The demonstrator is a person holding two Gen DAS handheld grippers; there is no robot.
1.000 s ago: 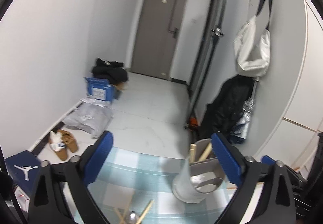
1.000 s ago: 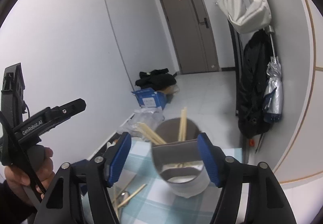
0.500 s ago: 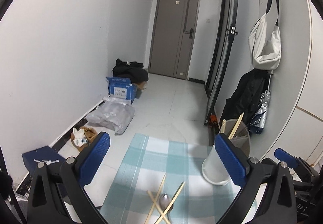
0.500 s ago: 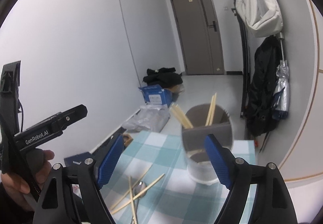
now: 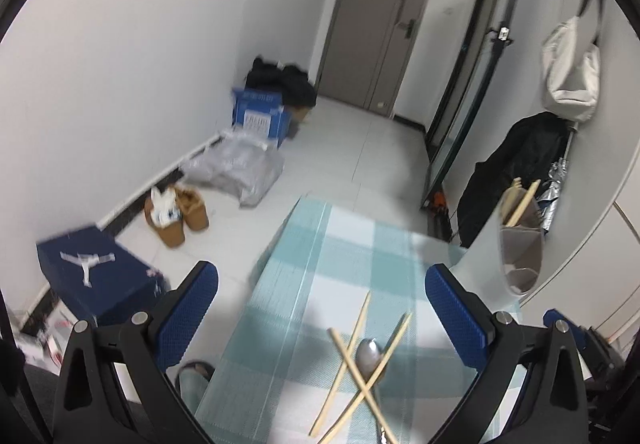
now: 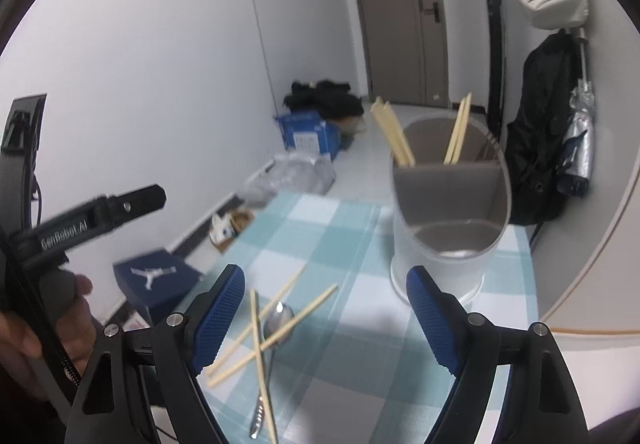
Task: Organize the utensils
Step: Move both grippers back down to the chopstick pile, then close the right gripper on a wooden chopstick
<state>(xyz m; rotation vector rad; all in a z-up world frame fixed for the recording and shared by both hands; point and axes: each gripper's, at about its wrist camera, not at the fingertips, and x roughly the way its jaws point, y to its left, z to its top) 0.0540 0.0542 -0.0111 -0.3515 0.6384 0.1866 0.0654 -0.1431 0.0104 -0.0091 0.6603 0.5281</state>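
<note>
Right wrist view: the right gripper [image 6: 326, 308] hangs over a checked tablecloth [image 6: 352, 244], its blue pads spread wide with nothing between them; the jaws have just been opening. Low in the frame, left of centre, three loose chopsticks [image 6: 260, 332] lie crossed over a metal spoon [image 6: 278, 320], apparently the pieces not yet sorted. At centre right stands the frosted utensil holder [image 6: 448, 228], already carrying several chopsticks upright behind a divider, which suggests the loose ones belong there. At the left edge a hand [image 6: 24, 328] grips the other tool. In the left wrist view, the left gripper [image 5: 322, 308] is likewise wide and empty above the same pile. The spoon's handle runs off the bottom edge, the holder's lower interior is hard to read through its cloudy wall, and motion blur softens much of both frames.
</note>
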